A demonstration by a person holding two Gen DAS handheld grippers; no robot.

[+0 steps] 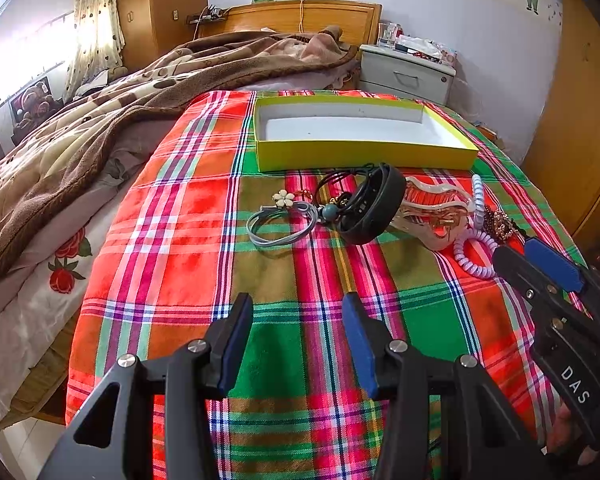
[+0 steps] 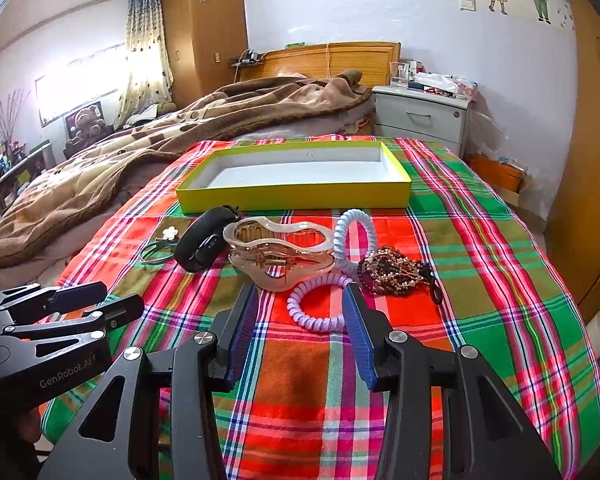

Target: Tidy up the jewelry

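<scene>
A shallow yellow box point(image 1: 364, 155) point(image 2: 296, 197) with a white, empty inside lies on the plaid cloth. In front of it lie a grey bracelet with a white flower point(image 1: 282, 220) point(image 2: 160, 250), a black wristband point(image 1: 374, 206) point(image 2: 202, 242), a pale pink hair claw point(image 1: 436, 210) point(image 2: 280, 256), a light blue coil tie point(image 2: 354, 240), a lilac coil tie point(image 1: 474, 250) point(image 2: 318, 306) and a brown bead bracelet point(image 2: 394, 270). My left gripper point(image 1: 298, 308) is open and empty, short of the bracelet. My right gripper point(image 2: 300, 300) is open and empty, its fingertips at the lilac coil tie.
The plaid cloth point(image 1: 172, 272) covers the foot of a bed with a brown blanket point(image 1: 100, 120) to the left. A grey nightstand point(image 2: 420, 114) stands behind the box. A wooden wardrobe point(image 2: 588, 200) is on the right.
</scene>
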